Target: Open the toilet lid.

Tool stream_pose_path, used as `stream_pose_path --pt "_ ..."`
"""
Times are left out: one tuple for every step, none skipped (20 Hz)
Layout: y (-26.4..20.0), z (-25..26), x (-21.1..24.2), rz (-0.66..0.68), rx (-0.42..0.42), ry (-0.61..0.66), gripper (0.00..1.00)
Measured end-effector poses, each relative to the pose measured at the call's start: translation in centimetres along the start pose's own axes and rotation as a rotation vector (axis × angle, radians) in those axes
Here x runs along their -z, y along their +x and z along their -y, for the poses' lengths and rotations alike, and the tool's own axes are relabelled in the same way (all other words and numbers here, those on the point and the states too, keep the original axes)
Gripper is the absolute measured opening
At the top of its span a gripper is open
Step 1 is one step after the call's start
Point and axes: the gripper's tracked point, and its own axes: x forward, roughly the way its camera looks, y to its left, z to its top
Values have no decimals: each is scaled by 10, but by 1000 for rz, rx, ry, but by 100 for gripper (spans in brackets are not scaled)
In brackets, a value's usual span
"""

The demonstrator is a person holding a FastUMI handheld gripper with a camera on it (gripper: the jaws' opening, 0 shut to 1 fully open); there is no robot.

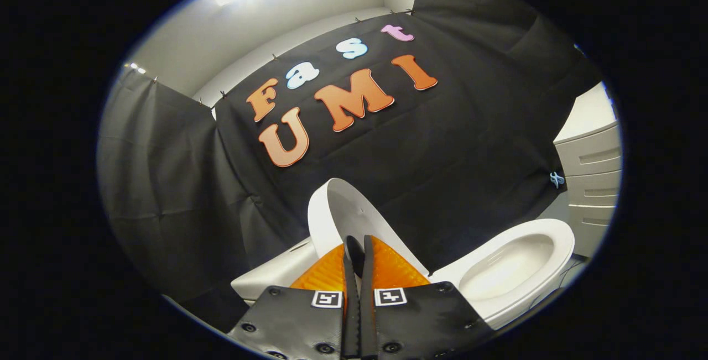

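Gripper view: the gripper (357, 246) has its two fingers drawn almost together with only a thin slit between them, and whether anything is pinched there cannot be told; their tips sit right against the lower part of the smooth white oval plastic toilet lid (354, 210). That lid stands raised, nearly upright, against the black cloth wall (453, 144), with the glossy white ceramic toilet bowl (514, 266) open beside the fingers and a pale grey drawer cabinet (592, 177) beyond it.
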Motion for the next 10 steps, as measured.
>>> stream_pose_path --pt "0 -3 2 -4 -7 2 7" --pt "1 -5 2 -6 -9 -3 8" --pt "2 -7 4 -4 -12 -11 8" --pt "1 -9 5 -9 -16 -11 8" --pt "2 -12 7 -13 -20 -11 8" --pt "3 -15 9 -15 -22 -16 7" --pt "4 -18 10 -17 -25 -21 8" --pt "4 -19 11 -18 -26 -24 8" --pt "4 -20 11 -19 -26 -27 8" --pt "5 -21 12 -19 -24 -31 8"
